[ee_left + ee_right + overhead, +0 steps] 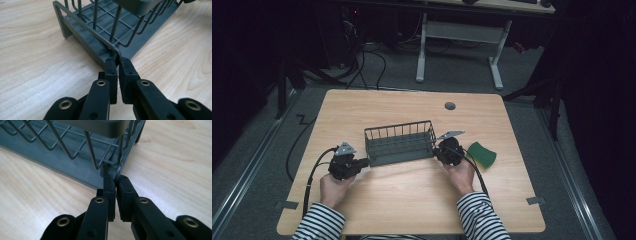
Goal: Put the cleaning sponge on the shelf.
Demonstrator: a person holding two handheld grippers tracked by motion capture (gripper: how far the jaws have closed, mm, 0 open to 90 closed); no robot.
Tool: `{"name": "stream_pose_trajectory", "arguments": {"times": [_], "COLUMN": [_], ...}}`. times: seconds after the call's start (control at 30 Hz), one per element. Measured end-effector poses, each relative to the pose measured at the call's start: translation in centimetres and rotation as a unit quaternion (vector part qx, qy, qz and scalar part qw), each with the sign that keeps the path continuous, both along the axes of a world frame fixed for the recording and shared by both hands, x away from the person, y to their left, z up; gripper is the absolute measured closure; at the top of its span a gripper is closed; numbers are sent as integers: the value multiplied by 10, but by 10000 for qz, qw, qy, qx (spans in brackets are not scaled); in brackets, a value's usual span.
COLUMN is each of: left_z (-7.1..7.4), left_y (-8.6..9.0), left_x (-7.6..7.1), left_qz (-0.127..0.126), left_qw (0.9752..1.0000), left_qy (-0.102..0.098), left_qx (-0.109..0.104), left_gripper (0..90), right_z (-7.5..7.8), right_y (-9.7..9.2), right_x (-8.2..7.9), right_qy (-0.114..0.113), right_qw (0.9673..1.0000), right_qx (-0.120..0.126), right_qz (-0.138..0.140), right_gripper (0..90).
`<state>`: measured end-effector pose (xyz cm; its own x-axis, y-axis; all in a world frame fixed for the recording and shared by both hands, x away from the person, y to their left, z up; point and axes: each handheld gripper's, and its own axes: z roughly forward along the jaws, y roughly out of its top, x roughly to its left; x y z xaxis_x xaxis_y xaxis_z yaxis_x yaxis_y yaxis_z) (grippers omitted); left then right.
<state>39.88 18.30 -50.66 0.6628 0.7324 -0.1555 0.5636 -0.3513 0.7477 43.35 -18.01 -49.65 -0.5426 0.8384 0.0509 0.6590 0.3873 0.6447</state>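
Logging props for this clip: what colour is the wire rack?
Dark grey rack, clearest in the left gripper view.

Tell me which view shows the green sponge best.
The high view: the green sponge lies whole on the table, just right of the right gripper and the grey wire dish rack. Each gripper view looks along its own fingers at a rack corner, with wood around it.
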Motion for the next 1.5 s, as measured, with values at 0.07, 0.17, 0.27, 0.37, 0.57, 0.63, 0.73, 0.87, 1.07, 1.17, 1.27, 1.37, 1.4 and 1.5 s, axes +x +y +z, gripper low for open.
{"name": "stream_pose_trajectory", "arguments": {"times": [0.07,0.17,0.27,0.37,0.57,0.63,0.73,0.87,1.07,1.17,1.27,1.37,1.4,1.5], "left_z": [0,0,-1,-3,-4,-5,-4,-6,-7,-7,-9,-14,-15,-20], "left_y": [-1,-3,-4,-6,-14,-17,-22,-23,-21,-14,-5,3,6,14], "left_x": [-5,-10,-16,-23,-36,-42,-52,-54,-54,-55,-56,-55,-54,-48], "left_qz": [-53,-109,-146,-191,-310,-313,-343,-394,-198,-51,67,168,238,500], "left_qw": [10000,9999,9999,9997,9993,9992,9991,9988,9994,9995,9995,9995,9994,9986], "left_qy": [-19,-29,-45,-42,-87,-95,-145,-117,-101,-131,-116,-101,-103,-54], "left_qx": [-18,-10,-59,-146,-213,-244,-182,-274,-280,-286,-286,-266,-249,-169], "left_gripper": [862,863,862,862,860,860,861,856,675,537,464,415,388,344], "right_z": [1,0,0,0,0,-1,-1,-2,-6,-4,3,8,10,12], "right_y": [-2,-6,-8,-13,-26,-31,-36,-41,-45,-50,-56,-64,-67,-76], "right_x": [-5,-13,-21,-29,-48,-55,-64,-70,-72,-75,-79,-84,-85,-87], "right_qy": [30,3,-24,23,39,45,20,33,92,17,-194,-361,-436,-588], "right_qw": [10000,10000,10000,10000,9999,9999,9999,9997,9993,9990,9989,9984,9980,9967], "right_qx": [-27,0,-28,9,80,149,142,218,366,409,362,331,330,345], "right_qz": [29,55,83,93,58,56,71,57,-57,-165,-231,-291,-330,-443], "right_gripper": [863,862,863,863,862,862,862,859,605,501,448,405,400,378]}}
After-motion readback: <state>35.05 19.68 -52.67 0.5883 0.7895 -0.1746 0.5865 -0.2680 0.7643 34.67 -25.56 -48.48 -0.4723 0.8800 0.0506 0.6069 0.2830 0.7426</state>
